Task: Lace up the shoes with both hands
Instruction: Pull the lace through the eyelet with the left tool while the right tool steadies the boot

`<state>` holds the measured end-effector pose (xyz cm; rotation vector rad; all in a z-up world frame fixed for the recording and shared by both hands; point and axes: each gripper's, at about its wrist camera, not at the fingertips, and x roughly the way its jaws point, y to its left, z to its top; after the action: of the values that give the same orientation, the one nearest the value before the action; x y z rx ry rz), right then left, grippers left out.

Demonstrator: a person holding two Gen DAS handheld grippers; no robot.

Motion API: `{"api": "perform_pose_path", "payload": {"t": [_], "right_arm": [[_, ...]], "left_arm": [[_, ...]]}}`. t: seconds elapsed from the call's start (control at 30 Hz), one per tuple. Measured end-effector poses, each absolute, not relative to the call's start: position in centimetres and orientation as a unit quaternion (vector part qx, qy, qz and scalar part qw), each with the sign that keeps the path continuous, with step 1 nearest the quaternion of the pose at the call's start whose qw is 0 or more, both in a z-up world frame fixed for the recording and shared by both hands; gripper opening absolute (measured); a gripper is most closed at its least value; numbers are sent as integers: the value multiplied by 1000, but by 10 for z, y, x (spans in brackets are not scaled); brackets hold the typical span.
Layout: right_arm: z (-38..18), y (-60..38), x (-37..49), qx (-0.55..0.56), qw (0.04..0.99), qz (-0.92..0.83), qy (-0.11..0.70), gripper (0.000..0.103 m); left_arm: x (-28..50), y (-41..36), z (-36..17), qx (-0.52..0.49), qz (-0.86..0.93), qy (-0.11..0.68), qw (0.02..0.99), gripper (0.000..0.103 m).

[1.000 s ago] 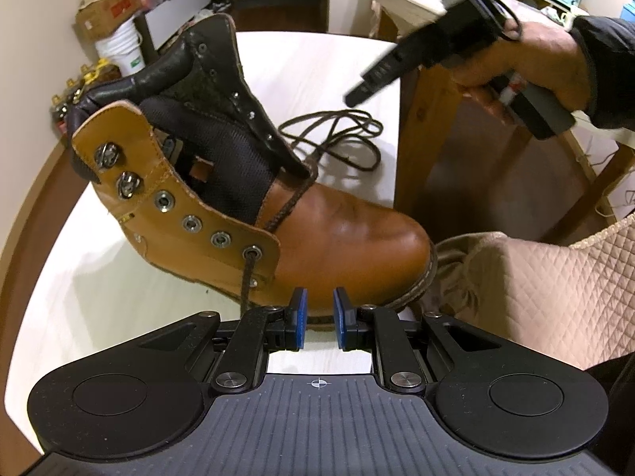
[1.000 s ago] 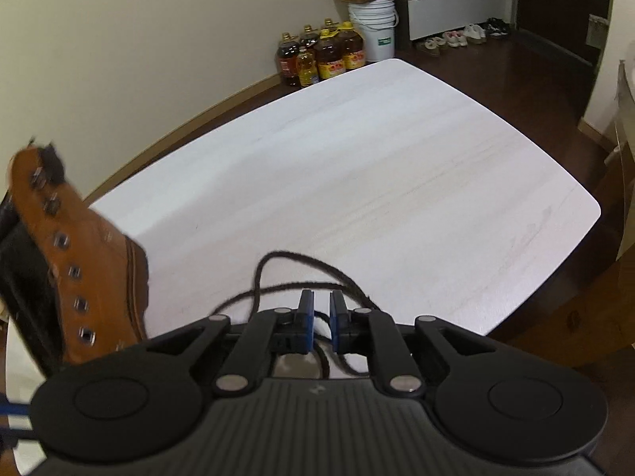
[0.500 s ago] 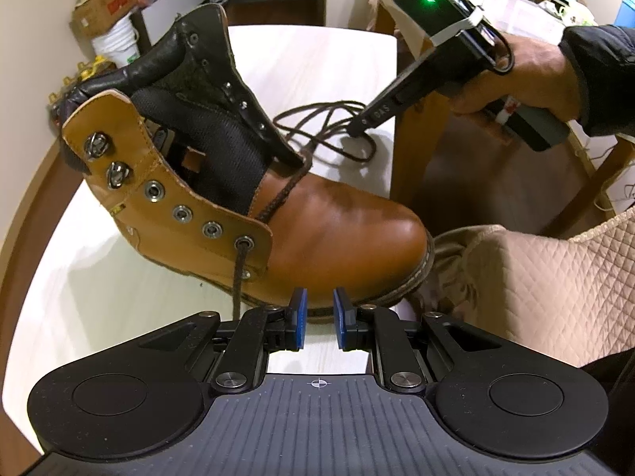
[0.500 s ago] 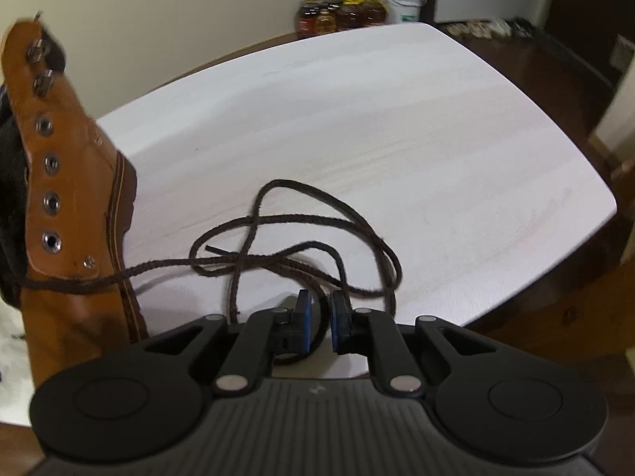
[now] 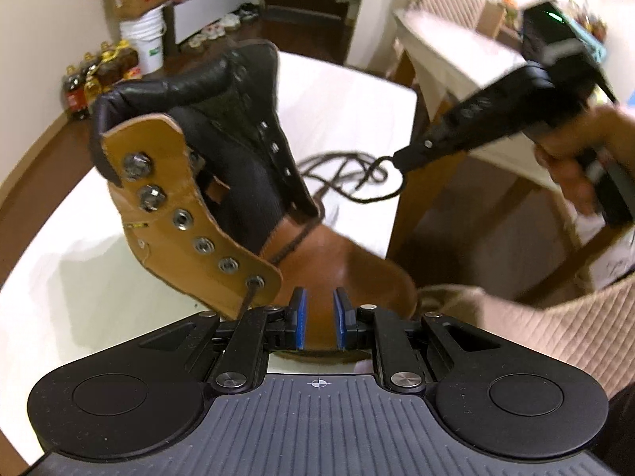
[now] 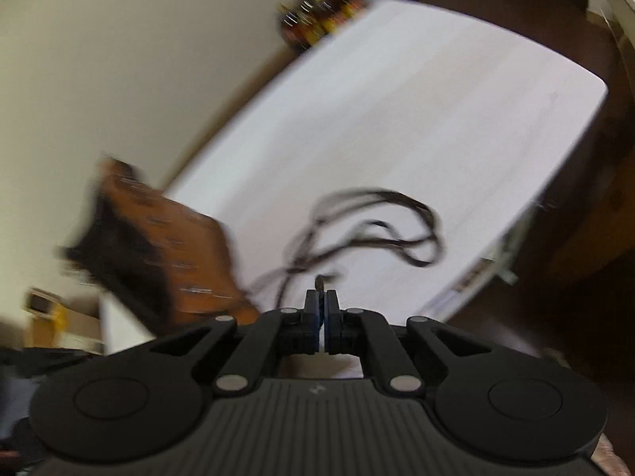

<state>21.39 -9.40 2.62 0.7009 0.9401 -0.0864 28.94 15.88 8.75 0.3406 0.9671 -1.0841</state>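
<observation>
The right hand-held gripper pinched the lace near its tip, the left hand-held gripper spread (empty). A tug could have slipped the thin lace free, or dragged the boot toward the worktop edge.

Left wrist view: sits behind left hand-held gripper, looks forward and steeply down, very near boot, toe side closest, open shaft facing lens. Right hand-held gripper seen beyond boot, up right.

Right wrist view: sits behind right hand-held gripper, tilted, blurred, looks down across table; boot at left, a little farther off.

Shared: boot, loose lace on table beyond boot, bottles by wall past table's far end.
</observation>
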Motion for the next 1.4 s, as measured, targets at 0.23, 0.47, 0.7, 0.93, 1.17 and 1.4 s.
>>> {"api": "perform_pose_path", "payload": {"t": [0.23, 0.47, 0.7, 0.93, 1.17, 1.4], "right_arm": [[35, -33, 224, 342, 840, 32, 420, 3], [13, 6, 236, 359, 816, 49, 451, 4], [-7, 3, 230, 402, 787, 36, 466, 11], [9, -27, 209, 387, 807, -24, 445, 12], [10, -61, 192, 373, 807, -71, 453, 12], [5, -74, 183, 378, 803, -64, 455, 12]], "left_arm": [[297, 188, 110, 145, -470, 431, 756, 15], [295, 196, 111, 142, -478, 427, 755, 15], [291, 183, 90, 139, -506, 430, 735, 15], [285, 147, 76, 160, -523, 414, 727, 15], [276, 111, 60, 186, -512, 427, 722, 15], [273, 96, 48, 211, -470, 445, 732, 16]]}}
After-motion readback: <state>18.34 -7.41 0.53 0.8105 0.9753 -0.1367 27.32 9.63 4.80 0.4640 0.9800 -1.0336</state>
